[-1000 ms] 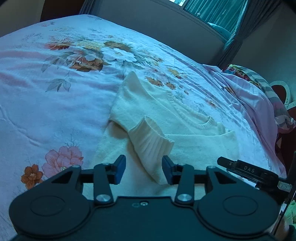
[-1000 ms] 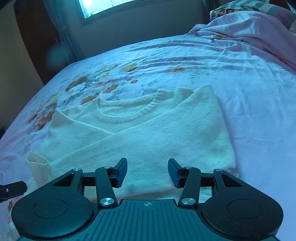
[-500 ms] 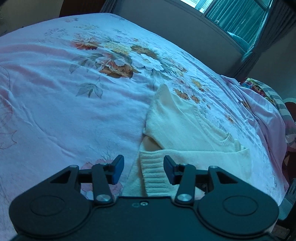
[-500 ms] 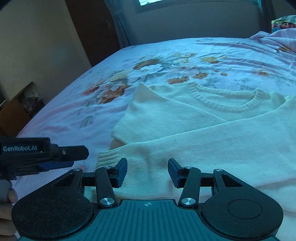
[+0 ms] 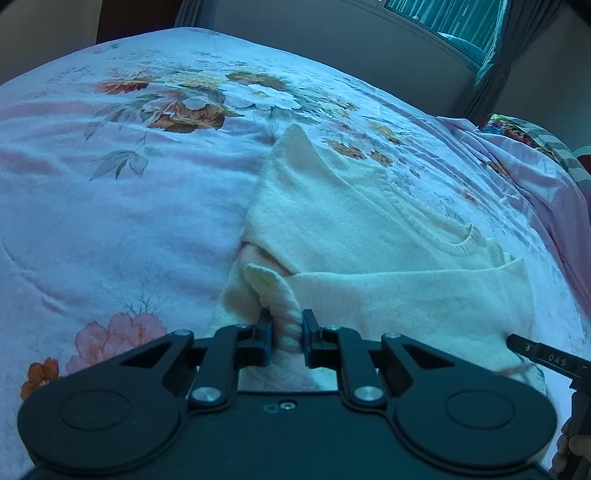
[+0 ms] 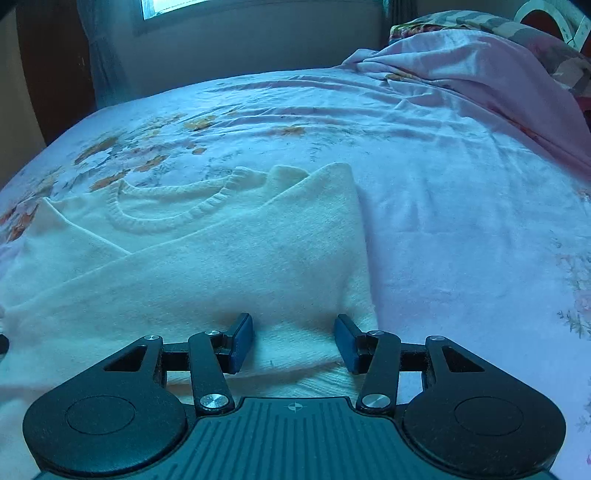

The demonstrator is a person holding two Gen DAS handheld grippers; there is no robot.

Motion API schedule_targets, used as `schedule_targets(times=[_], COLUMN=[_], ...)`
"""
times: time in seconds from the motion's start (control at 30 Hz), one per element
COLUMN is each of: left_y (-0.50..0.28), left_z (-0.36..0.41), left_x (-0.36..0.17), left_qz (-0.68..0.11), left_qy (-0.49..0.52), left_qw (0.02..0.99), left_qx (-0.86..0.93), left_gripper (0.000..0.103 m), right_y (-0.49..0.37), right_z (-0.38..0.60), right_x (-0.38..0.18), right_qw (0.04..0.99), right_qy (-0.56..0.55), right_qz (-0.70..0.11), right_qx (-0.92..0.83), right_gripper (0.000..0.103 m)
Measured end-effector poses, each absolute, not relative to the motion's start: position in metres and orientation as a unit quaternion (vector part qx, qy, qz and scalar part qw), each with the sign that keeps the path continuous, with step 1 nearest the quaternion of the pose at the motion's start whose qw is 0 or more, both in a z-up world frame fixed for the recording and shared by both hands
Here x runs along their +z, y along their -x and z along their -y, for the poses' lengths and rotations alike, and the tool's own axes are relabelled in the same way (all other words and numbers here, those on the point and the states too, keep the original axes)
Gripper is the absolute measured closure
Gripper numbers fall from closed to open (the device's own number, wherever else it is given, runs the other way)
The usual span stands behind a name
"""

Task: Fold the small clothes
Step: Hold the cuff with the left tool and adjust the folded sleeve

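A cream knit sweater (image 5: 351, 221) lies on the floral bed sheet (image 5: 110, 221) with both sleeves folded across its front and its neckline (image 6: 166, 218) toward the far side. My left gripper (image 5: 287, 328) is at the sweater's near left corner. Its jaws are closing, and the pads pinch the bunched ribbed cuff (image 5: 266, 284) of the folded sleeve. My right gripper (image 6: 293, 332) stands open low over the sweater's (image 6: 221, 266) near right corner, with fabric lying between its blue pads (image 6: 242, 339). The tip of the right gripper (image 5: 546, 356) shows at the right of the left wrist view.
A rumpled pink blanket (image 6: 480, 66) and patterned pillows (image 5: 524, 133) lie at the head of the bed on the right. A wall with a window (image 6: 166, 5) and curtains (image 5: 491, 62) runs behind the bed. A person's fingers (image 5: 570, 448) show at the lower right.
My left gripper has dropped onto the sleeve cuff and closed on it, bunching it up. My right gripper swung left over the sweater and has come back to its near right corner, still open.
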State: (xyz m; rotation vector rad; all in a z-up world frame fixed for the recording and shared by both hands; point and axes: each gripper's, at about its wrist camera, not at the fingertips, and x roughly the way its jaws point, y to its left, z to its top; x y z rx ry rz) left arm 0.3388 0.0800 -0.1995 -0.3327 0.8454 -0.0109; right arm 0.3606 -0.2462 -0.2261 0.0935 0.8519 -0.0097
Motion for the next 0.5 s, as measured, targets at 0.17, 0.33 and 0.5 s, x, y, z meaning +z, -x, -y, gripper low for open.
schedule_targets(times=[0.17,0.33,0.5], left_y=[-0.347,-0.328,-0.362], left_z=[-0.072,-0.077,-0.059], left_x=[-0.198,-0.179,-0.181], left_qz=[-0.403,-0.366,-0.378], left_qy=[0.128,0.118,0.105], left_qw=[0.906,0.923,0.919], left_qx=[-0.019,-0.019,-0.036], left_gripper=[0.088,0.087,0.084], right_y=[-0.363,-0.368,-0.421], right_z=[0.25,0.245,0.222], right_x=[-0.227,-0.199,-0.203], right_qw=[0.908,0.93,0.927], right_qy=[-0.037,-0.042,-0.029], right_qz=[-0.415,-0.366,-0.375], right_qx=[-0.036,-0.019,0.004], right_gripper=[0.055,0.055,0.055])
